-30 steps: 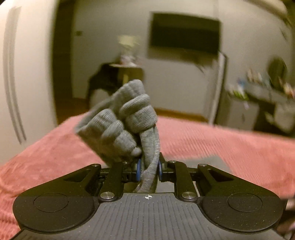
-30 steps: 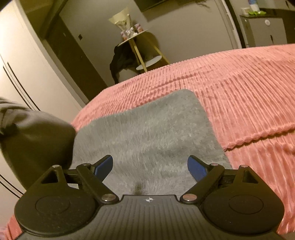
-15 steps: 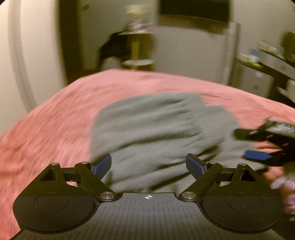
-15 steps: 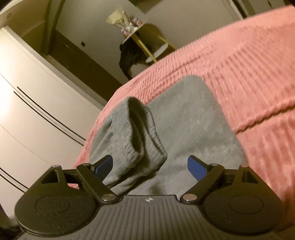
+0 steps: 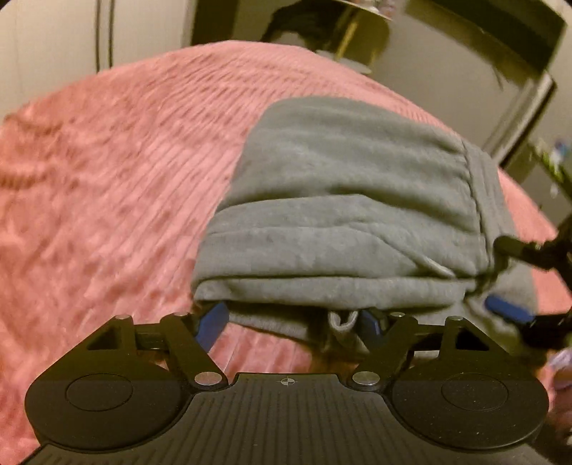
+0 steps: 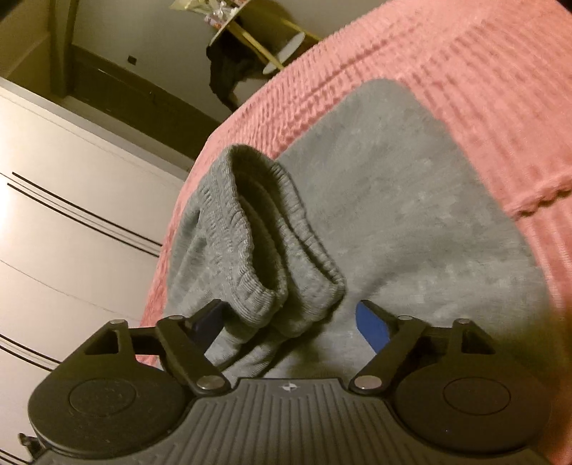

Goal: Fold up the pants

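The grey pants [image 5: 343,214] are seen lying folded in a thick stack on the pink ribbed bedspread [image 5: 107,179], several layers showing along the near edge. In the left wrist view, the left gripper [image 5: 293,320] is held low at that near edge with its jaws spread wide; they have just been closing in a little, yet nothing is pinched. The blue pads [image 5: 211,318] sit against or just under the bottom fold, and whether cloth is actually touched cannot be told through the blur. A pale drawstring [image 5: 342,318] is glimpsed dangling at the edge, between the fingers.

At the far right of the same view, the right gripper [image 5: 514,279] is caught reaching in beside the stack, one blue pad [image 5: 507,309] visible.

From the right wrist camera, the right gripper [image 6: 293,322] is also shown wide apart, its jaws having just eased inward slightly, with nothing clamped. The ribbed cuffs [image 6: 264,250] of the pants are bunched on top of the flat grey cloth, their near end lying between the two blue pads [image 6: 371,325] without being pressed. White wardrobe doors [image 6: 71,232] are seen beyond the bed's edge, and a small round side table [image 6: 250,32] with something dark draped beside it is made out in the background.
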